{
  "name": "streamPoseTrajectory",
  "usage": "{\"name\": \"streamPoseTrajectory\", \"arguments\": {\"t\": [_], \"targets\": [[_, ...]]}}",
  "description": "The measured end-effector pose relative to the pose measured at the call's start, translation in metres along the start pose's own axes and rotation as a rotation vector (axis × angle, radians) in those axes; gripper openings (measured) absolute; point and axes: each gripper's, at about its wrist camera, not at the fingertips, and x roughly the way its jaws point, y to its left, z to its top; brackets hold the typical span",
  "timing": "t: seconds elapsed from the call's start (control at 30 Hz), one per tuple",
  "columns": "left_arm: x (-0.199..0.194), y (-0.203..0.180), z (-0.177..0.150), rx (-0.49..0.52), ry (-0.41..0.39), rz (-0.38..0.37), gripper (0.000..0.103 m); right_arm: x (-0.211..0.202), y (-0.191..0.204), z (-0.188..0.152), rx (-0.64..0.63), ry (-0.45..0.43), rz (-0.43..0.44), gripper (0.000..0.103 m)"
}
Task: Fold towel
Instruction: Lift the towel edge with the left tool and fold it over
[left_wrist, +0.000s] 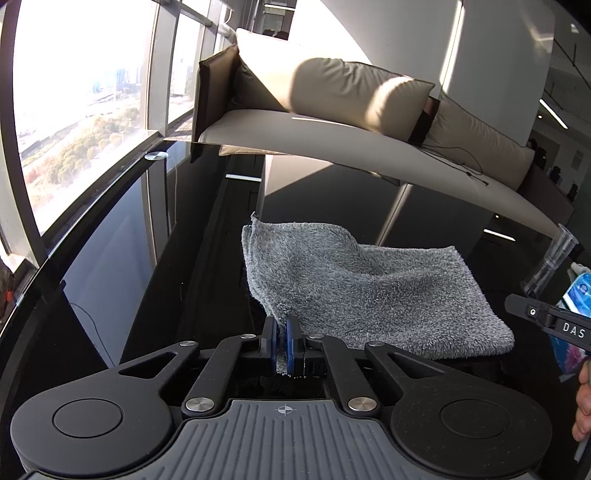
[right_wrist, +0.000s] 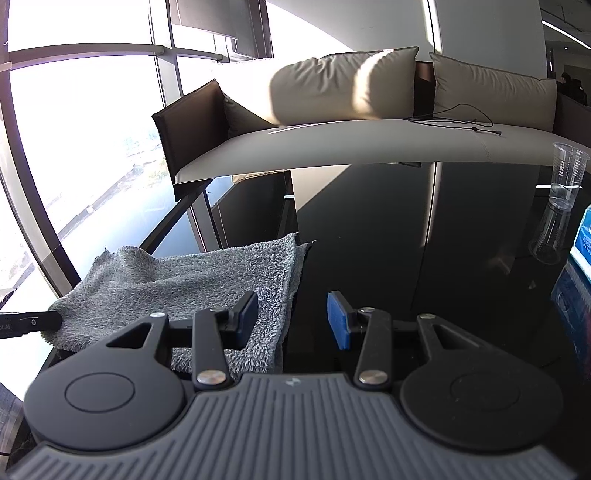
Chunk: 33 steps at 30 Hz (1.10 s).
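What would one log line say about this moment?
task: fold towel | left gripper: shut on towel corner | right gripper: open, at towel edge, holding nothing | towel: partly folded on table | cup: upright, apart

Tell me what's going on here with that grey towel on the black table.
A person is folding a grey towel on a glossy black table with two handheld grippers. The left gripper is shut on the towel's near corner, lifting it slightly. The right gripper is open at the towel's right edge, one finger over the cloth, gripping nothing. The towel already lies doubled over. A clear plastic cup stands off to the right.
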Motion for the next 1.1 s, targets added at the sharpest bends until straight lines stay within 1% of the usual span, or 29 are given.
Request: {"name": "streamPoseTrajectory", "arguments": {"t": [0.33, 0.7, 0.9, 1.1], "targets": [[-0.005, -0.012, 0.006, 0.024, -0.032, -0.028, 0.004, 0.009, 0.001, -0.004, -0.012, 0.045, -0.006, 0.044], [-0.007, -0.029, 0.013, 0.037, -0.075, -0.084, 0.004, 0.017, 0.003, -0.009, -0.029, 0.092, -0.009, 0.044], [-0.007, -0.042, 0.016, 0.062, -0.108, -0.111, 0.004, 0.018, 0.004, -0.010, -0.039, 0.093, -0.002, 0.044], [-0.004, -0.048, 0.016, 0.069, -0.110, -0.121, 0.004, 0.018, 0.005, -0.009, -0.038, 0.098, -0.003, 0.044]]}}
